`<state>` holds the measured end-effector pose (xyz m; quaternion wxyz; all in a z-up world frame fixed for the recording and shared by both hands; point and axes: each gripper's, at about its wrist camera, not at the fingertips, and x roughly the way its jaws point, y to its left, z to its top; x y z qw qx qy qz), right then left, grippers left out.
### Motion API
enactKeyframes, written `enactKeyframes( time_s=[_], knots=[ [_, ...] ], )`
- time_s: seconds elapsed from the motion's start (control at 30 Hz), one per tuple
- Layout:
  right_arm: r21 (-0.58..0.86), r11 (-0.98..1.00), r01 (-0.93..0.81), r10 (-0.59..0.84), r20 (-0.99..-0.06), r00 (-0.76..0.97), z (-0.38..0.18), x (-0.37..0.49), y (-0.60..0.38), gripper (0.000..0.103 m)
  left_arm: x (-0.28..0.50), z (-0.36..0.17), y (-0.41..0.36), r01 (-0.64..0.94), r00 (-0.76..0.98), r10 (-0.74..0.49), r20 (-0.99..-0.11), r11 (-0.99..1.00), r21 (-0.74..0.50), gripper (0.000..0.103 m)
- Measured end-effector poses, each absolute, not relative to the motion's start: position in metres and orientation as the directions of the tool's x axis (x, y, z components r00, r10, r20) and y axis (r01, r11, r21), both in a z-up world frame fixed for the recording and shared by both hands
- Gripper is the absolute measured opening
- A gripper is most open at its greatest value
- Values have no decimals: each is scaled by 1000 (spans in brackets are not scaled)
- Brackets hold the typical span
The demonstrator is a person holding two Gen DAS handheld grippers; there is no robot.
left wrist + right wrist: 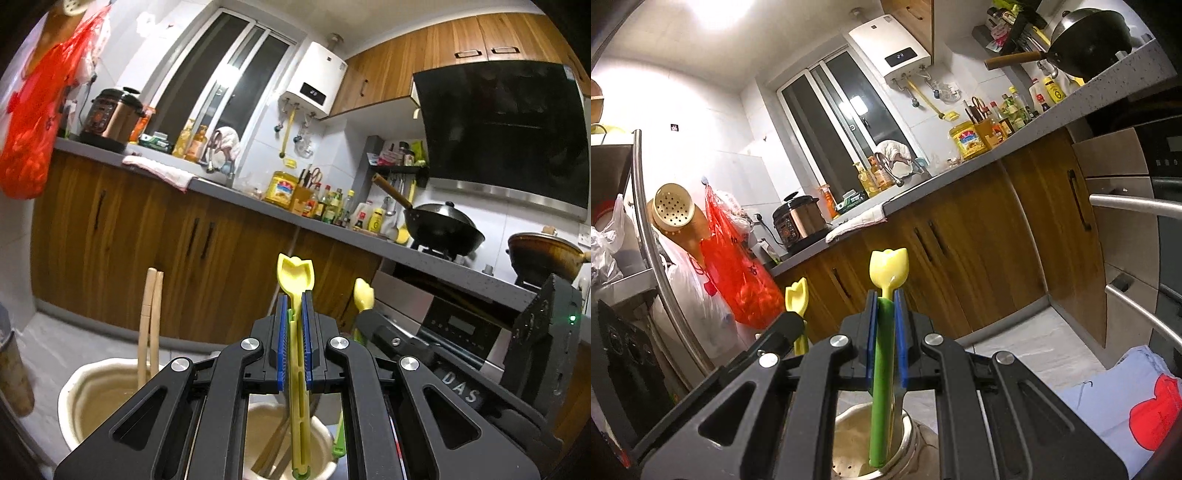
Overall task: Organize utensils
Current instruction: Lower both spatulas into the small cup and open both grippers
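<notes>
Here, left wrist view: the left gripper [294, 325] is clamped narrow on a yellow tulip-shaped spoon [295, 275], blue pads pressing the stem from both sides, bowl end standing upright above the fingertips. The spoon's slotted handle runs down to a cream utensil holder [325, 435] directly below, which already contains dark sticks. A second cream holder [79, 391] sits to the left with a pair of wooden chopsticks [149, 325] standing in it. To the right, close by, the right gripper [373, 321] is seen from the side with its own yellow tulip head poking up. Behind: grey counter [221, 188] with a pressure cooker [110, 118], oil bottles, a black wok [443, 225] and a brown clay pot [543, 254]. A red plastic bag [40, 122] hangs at far left.

Right wrist view: the right gripper [885, 314] is closed tight on a green-handled tulip utensil [888, 271], yellow head up, green handle [881, 387] dropping into a metal-rimmed holder [912, 432] beneath. The left gripper [792, 325] stands just beside at left, its yellow spoon [796, 297] upright. Nearby at left: a steel rail [650, 236], the red bag [738, 269], a perforated ladle [672, 210]. At right: oven handles [1134, 206] and a pale cloth with red print [1126, 398]. Wood cabinet doors [960, 251] fill the background.
</notes>
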<state>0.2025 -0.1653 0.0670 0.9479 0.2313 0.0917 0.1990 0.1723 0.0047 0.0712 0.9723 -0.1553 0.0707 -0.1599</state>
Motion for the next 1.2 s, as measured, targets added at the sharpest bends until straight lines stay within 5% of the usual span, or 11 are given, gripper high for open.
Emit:
enactKeyframes(
  time_s=[0.83, 1.2],
  knots=[
    [451, 799, -399, 504, -137, 853, 53, 179, -183, 10, 135, 60, -2, 425, 890, -432, -147, 902, -78, 8],
    [386, 805, -450, 549, -197, 812, 50, 166, -173, 9, 124, 45, -2, 383, 880, -375, -291, 923, -31, 9]
  ],
)
